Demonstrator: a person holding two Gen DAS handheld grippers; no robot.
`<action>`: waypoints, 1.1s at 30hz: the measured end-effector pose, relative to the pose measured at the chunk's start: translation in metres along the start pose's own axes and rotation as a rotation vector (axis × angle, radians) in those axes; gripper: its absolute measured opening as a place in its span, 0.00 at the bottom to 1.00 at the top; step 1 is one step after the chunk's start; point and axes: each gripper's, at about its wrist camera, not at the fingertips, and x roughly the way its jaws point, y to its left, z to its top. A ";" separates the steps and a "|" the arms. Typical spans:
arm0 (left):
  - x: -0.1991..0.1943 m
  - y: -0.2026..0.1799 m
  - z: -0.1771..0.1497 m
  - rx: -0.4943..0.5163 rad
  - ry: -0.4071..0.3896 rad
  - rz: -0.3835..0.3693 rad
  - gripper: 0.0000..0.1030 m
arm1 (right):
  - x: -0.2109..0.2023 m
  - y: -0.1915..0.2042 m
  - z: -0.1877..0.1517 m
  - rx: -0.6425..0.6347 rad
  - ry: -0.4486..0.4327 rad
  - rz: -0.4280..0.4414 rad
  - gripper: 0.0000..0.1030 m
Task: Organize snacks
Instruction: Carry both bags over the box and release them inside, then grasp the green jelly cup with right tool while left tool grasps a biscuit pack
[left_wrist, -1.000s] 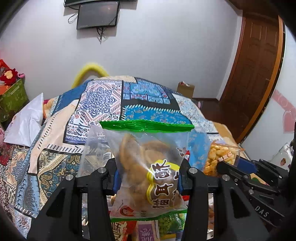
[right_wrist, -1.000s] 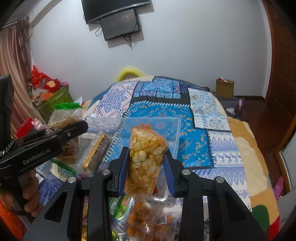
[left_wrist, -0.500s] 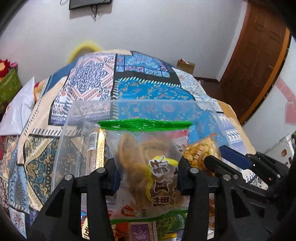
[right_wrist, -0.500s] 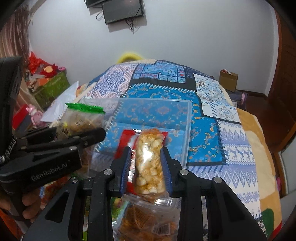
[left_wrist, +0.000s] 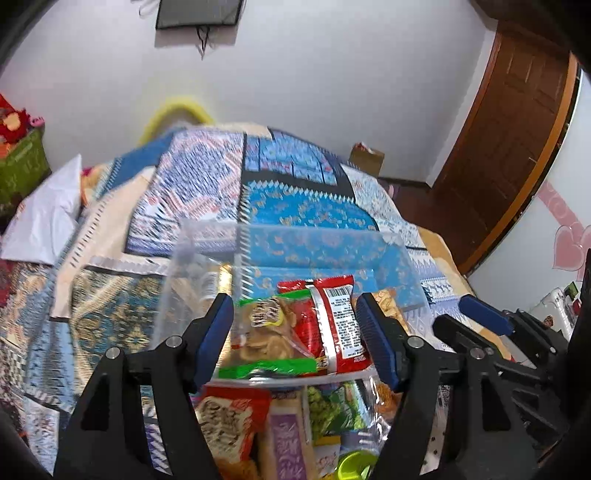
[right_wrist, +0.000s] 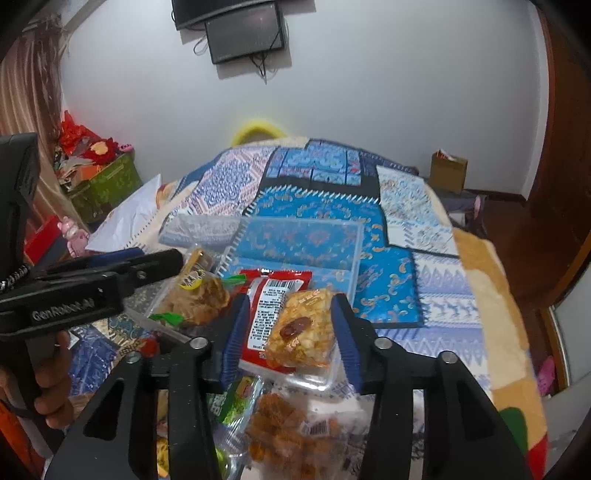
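A clear plastic bin (left_wrist: 295, 236) (right_wrist: 354, 258) lies on the patterned bed. Inside it lie a green-edged bag of brown crisps (left_wrist: 266, 336) (right_wrist: 195, 295), a red packet (left_wrist: 332, 325) (right_wrist: 273, 295) and an orange puffed-rice bar (right_wrist: 303, 328). My left gripper (left_wrist: 295, 332) is open, its blue pads either side of the crisps bag and red packet, touching neither. My right gripper (right_wrist: 288, 328) is open just above the orange bar. The right gripper also shows at the right of the left wrist view (left_wrist: 484, 317).
More snack packets lie heaped in front of the bin (left_wrist: 288, 424) (right_wrist: 288, 424). The quilted bed (right_wrist: 436, 280) stretches beyond. A white pillow (left_wrist: 44, 218) lies left, a green box (right_wrist: 103, 184) and a cardboard box (right_wrist: 447, 170) stand by the wall.
Both grippers opened and let go: the crisps bag and the orange bar now lie in the bin. Both grippers sit lower and closer to the bin.
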 end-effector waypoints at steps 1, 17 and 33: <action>-0.008 0.000 -0.001 0.006 -0.014 0.006 0.69 | -0.005 0.000 0.000 0.001 -0.008 0.001 0.46; -0.088 0.010 -0.055 0.075 -0.064 0.071 0.81 | -0.056 0.027 -0.029 -0.038 -0.044 0.029 0.57; -0.066 0.033 -0.128 0.028 0.100 0.066 0.81 | -0.033 0.054 -0.085 -0.044 0.106 0.084 0.57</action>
